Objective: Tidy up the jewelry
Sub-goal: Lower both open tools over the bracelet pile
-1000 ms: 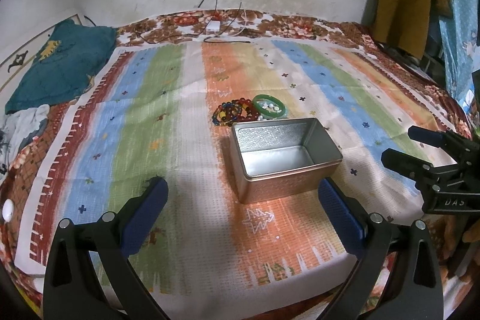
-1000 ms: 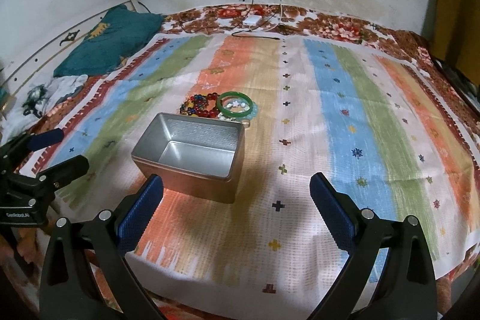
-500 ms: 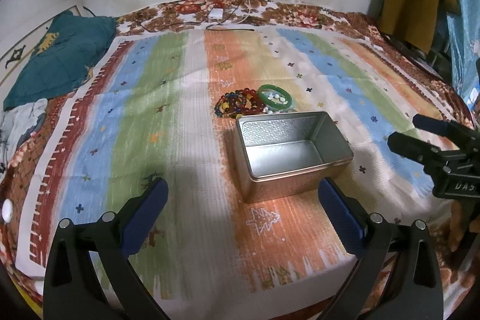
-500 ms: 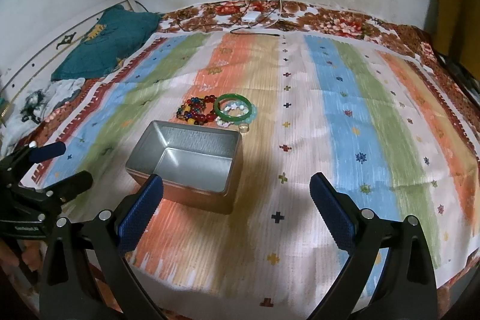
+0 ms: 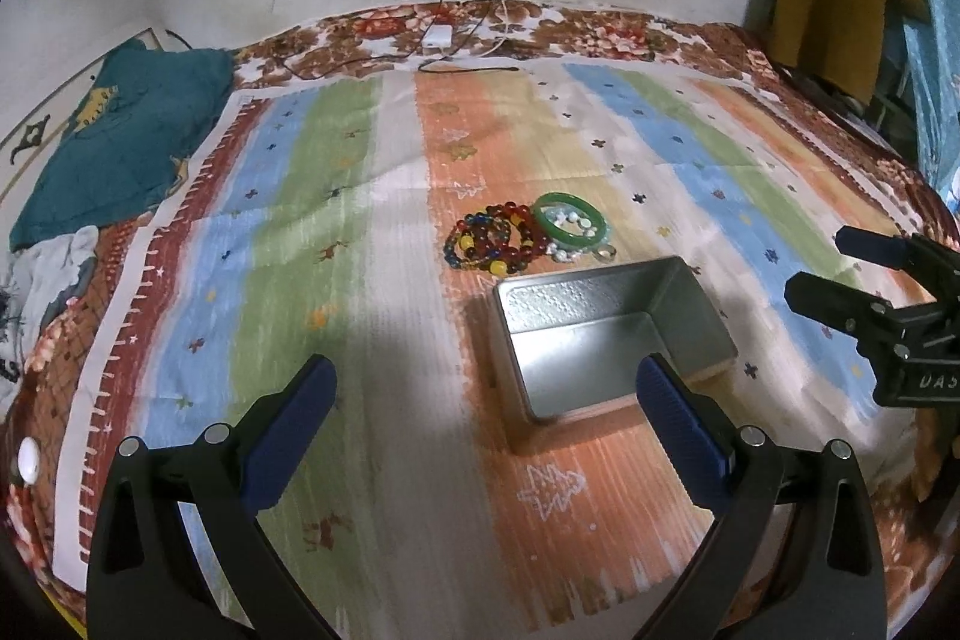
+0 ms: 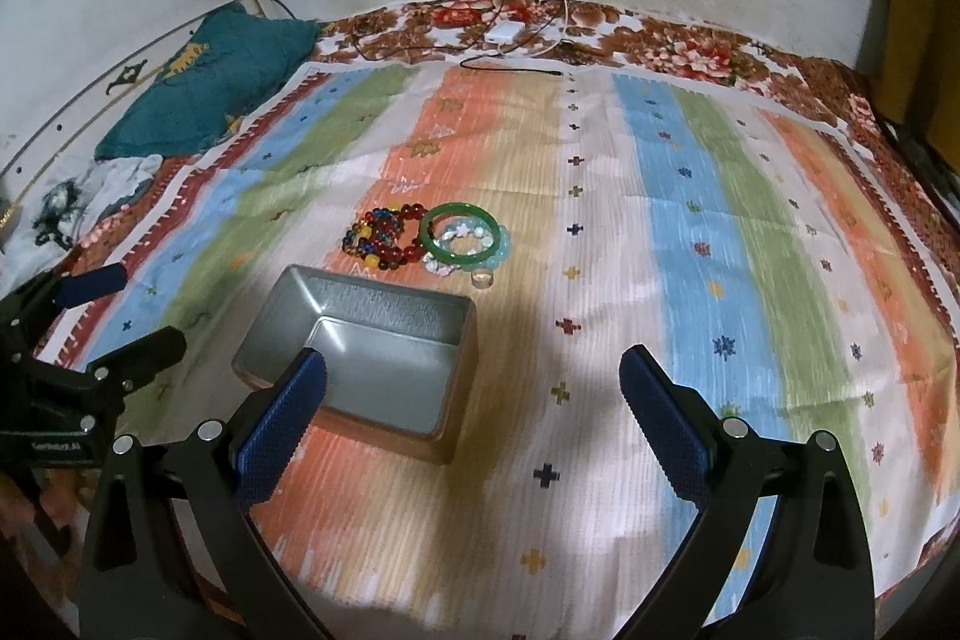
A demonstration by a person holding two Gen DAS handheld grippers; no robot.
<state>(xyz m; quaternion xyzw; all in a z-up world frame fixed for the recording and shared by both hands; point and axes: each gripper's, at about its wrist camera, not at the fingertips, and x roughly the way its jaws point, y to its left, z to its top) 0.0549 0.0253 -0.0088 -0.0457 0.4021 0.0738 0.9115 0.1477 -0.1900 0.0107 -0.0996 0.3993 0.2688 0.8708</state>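
Both hand-held grippers, left (image 5: 483,388) and right (image 6: 474,379), spread wide and empty (nothing grasped): pinch the green bangle (image 6: 461,233) by its rim, then lift it into the tin (image 6: 366,346).

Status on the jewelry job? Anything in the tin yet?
Nothing stowed: the metal tin sits open and empty. In hand: nothing, left gripper and right gripper are both open. Left: beaded bracelets, green bangle and pale bead strands, all on the striped cloth.
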